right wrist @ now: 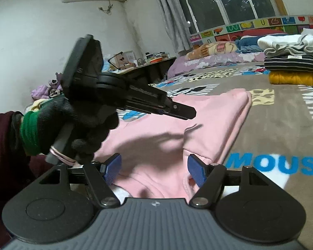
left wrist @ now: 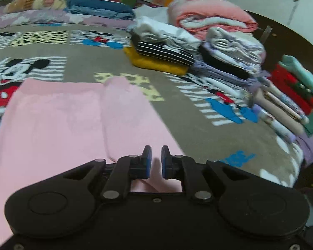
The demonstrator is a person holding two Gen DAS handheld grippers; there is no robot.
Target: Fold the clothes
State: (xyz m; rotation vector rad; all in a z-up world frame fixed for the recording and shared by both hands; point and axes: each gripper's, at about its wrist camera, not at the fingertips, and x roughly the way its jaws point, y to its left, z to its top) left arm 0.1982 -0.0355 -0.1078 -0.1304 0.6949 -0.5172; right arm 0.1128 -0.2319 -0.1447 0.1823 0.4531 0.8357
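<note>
A pink garment (left wrist: 68, 120) lies spread on the Mickey Mouse bedspread (left wrist: 106, 62), partly folded, with a lengthwise crease down its middle. My left gripper (left wrist: 156, 161) hovers over its near edge, the blue pads a narrow gap apart and nothing between them. In the right wrist view the garment (right wrist: 177, 125) lies flat ahead and my right gripper (right wrist: 154, 169) is open wide, its blue pads on either side of the garment's near bunched edge. The left gripper (right wrist: 185, 112) shows there too, held by a gloved hand, raised above the garment.
Stacks of folded clothes (left wrist: 219, 56) line the bed's right side, with a yellow-and-striped pile (right wrist: 294, 66). A rolled pink quilt (left wrist: 208, 14) and blue bedding (left wrist: 100, 8) lie at the back. A cluttered desk (right wrist: 139, 62) stands by the wall.
</note>
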